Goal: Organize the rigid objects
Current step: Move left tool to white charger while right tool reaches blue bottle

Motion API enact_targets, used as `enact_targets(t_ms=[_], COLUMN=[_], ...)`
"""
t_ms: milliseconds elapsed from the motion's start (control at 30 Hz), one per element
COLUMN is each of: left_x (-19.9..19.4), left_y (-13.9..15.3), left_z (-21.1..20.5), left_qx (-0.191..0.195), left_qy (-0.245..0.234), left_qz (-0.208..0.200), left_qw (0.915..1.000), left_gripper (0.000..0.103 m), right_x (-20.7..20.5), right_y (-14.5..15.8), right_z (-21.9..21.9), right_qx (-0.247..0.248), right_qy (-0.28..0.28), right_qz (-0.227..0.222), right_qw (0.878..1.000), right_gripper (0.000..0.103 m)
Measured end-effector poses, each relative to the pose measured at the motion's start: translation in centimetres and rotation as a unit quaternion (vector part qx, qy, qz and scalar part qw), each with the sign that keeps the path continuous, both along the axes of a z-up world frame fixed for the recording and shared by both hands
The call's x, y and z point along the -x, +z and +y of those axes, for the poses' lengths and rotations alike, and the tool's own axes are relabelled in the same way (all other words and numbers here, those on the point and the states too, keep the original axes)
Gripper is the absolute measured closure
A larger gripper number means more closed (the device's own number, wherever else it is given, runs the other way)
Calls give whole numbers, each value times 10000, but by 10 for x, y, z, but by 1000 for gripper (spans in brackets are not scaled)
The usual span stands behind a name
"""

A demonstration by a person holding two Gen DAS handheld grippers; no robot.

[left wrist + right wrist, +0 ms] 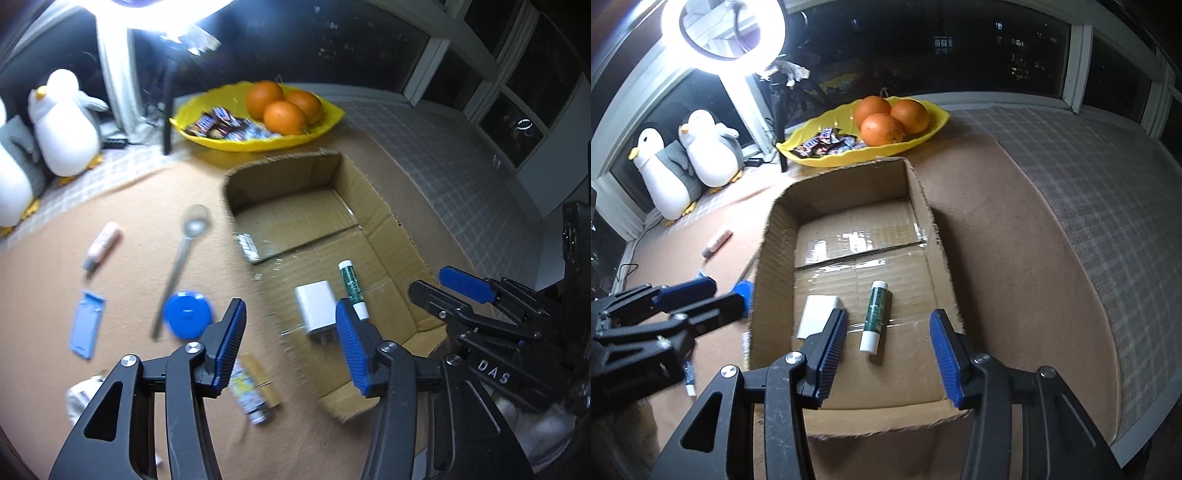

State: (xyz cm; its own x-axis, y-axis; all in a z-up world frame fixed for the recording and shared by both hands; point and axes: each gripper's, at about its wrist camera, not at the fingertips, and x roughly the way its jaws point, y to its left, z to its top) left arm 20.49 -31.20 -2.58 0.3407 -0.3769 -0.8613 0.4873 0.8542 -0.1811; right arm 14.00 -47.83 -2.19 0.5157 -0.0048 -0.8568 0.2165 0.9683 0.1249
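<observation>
An open cardboard box (388, 236) (775, 221) lies on the tan mat. Inside it are a white charger (317, 306) (820, 314) and a green-and-white tube (352, 288) (875, 314). My left gripper (291, 343) is open and empty, above the box's near left wall. My right gripper (890, 354) is open and empty, over the box's near end; it also shows in the left wrist view (443, 291). On the mat left of the box lie a spoon (184, 254), a blue round lid (188, 314), a light blue case (86, 321), a pink tube (103, 243) and a small printed tube (247, 391).
A yellow leaf-shaped dish (221, 140) (923, 142) with three oranges (284, 103) and wrapped sweets stands behind the box. Two plush penguins (690, 162) sit at the far left by a ring light (724, 33) on its stand. A checked cloth (1108, 221) covers the right side.
</observation>
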Motion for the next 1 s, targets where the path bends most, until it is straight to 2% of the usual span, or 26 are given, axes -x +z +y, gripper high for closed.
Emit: enact_targets(t_ms=[167,500,733,1000], left_x=[4,6,5,2], left_y=[14,14,-1,-33], left_z=[49,145,199,217], left_qx=[-1,-161,-398,-563], left_qy=[225,730,1045,956], left_qz=[-184,-216,-113,262], left_qw=[9996,9970,9937,9935], left_gripper=[49,49,49,49], right_x=[7,11,10,7], right_y=[15,28,17,-10], right_z=[23,87,136,186], right_qx=[-103,-290,-393,-394], right_qy=[200,832,1304,1685], right_qz=[-165,-273,-145,135], right_qw=[9996,9957,9906,9848], right_gripper=[57,53,51,50])
